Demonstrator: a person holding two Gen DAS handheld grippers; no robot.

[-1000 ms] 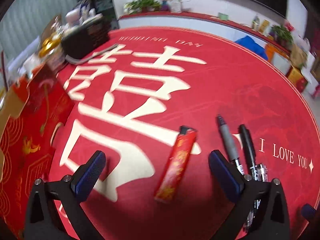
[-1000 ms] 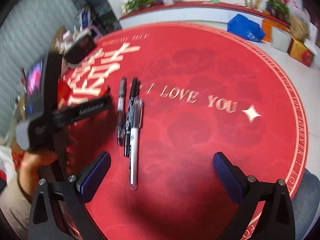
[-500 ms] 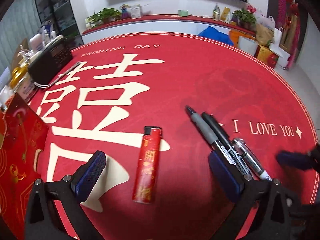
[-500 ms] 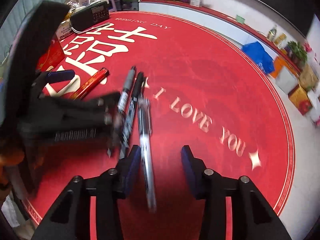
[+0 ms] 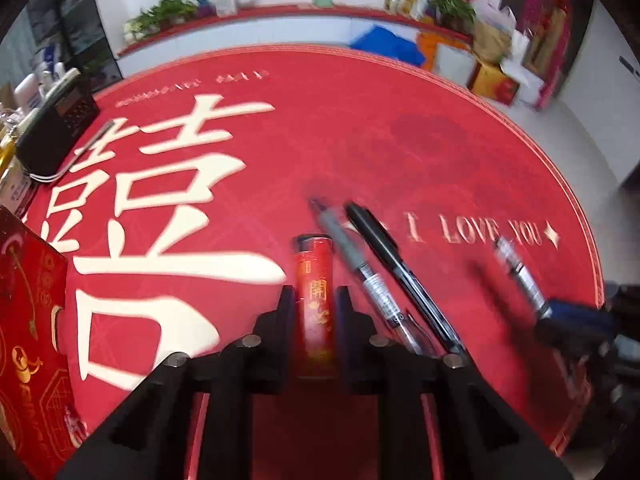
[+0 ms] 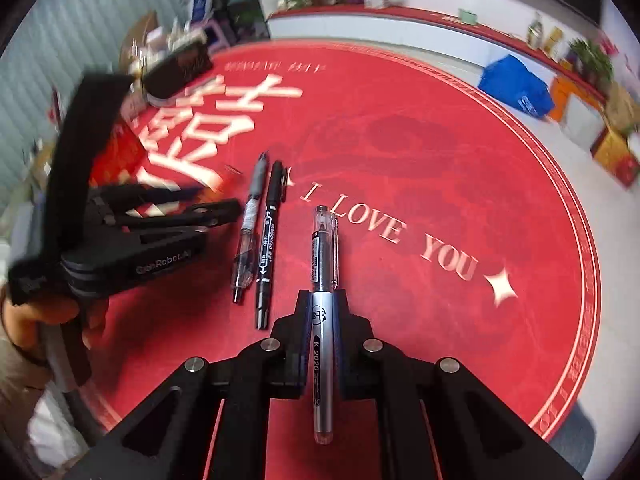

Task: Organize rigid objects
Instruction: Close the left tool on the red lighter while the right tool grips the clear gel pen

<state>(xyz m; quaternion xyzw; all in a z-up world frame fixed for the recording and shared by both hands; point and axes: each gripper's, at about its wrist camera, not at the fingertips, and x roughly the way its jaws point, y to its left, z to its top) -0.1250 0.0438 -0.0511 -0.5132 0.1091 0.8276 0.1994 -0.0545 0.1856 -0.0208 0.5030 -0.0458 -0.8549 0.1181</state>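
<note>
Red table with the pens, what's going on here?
A person holds a tool in each hand. The left tool is closing on a red lighter; the right tool is shut on a silver pen. A grey pen and a black marker lie side by side on the table.

- A festive room dressed for a wedding: the round worktop (image 5: 400, 112) wears a red cloth reading "WEDDING DAY" and "I LOVE YOU".
- A red-trimmed ledge (image 5: 304, 10) carries potted plants (image 5: 160, 14).
- Gift boxes (image 5: 494, 80) and bags crowd the corner.
</note>
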